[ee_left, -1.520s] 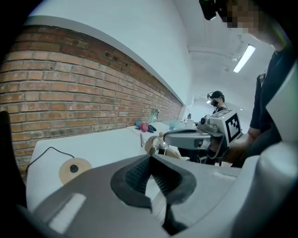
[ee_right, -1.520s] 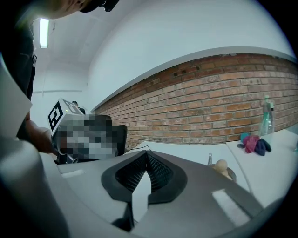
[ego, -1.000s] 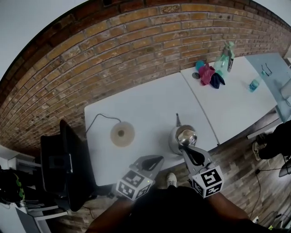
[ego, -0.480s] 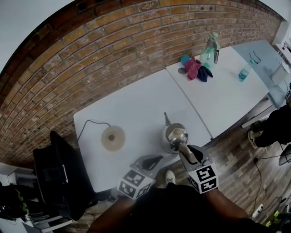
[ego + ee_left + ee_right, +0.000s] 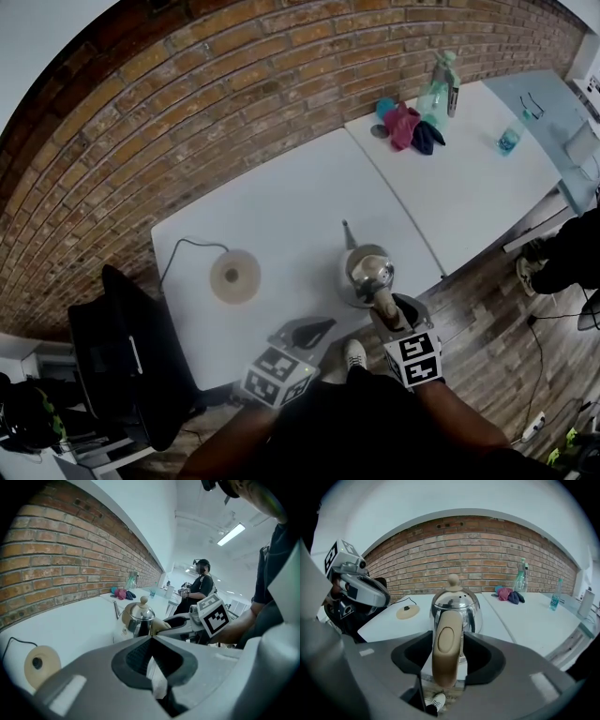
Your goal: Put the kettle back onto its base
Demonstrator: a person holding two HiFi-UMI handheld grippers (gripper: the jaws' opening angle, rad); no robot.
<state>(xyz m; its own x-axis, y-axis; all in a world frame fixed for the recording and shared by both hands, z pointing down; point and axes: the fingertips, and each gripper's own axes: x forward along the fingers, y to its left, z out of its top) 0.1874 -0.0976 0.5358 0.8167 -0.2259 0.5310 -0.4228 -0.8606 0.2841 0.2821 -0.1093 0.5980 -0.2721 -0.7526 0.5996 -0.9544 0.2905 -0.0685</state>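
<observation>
Currently the kettle [image 5: 367, 272] stands near the front edge of the counter [image 5: 300, 197], toward its right front corner. The spout points at the back edge and the brick wall. The handle [image 5: 447, 648] points at the front edge, straight toward the person. Whether the bottom rests on the counter or is just off it cannot be told.

Right gripper [image 5: 384, 302]: lies over the front edge, in line with the handle. Its fingers [image 5: 479, 657] are narrow, one on each side of the handle, which fills the gap. The grip reads as made.

Left gripper [image 5: 322, 329]: hangs off the front edge, left of the kettle and apart from it. Its fingers [image 5: 136, 656] meet at the tips with nothing between them.

Base [image 5: 234, 276]: round, tan and bare, near the left edge of the counter. Its cord [image 5: 183, 251] runs toward the back left corner.

Key relation: the base lies left of the kettle, well apart, at about the same depth from the front edge.

Judgement: the coming move is a lift and a leftward carry along the front edge by the right gripper. The left gripper is nearer the base but idle, and it sits close to that path. The kettle must land upright, centred on the base's dark middle. Held only by the handle, it may tip toward the spout.
</observation>
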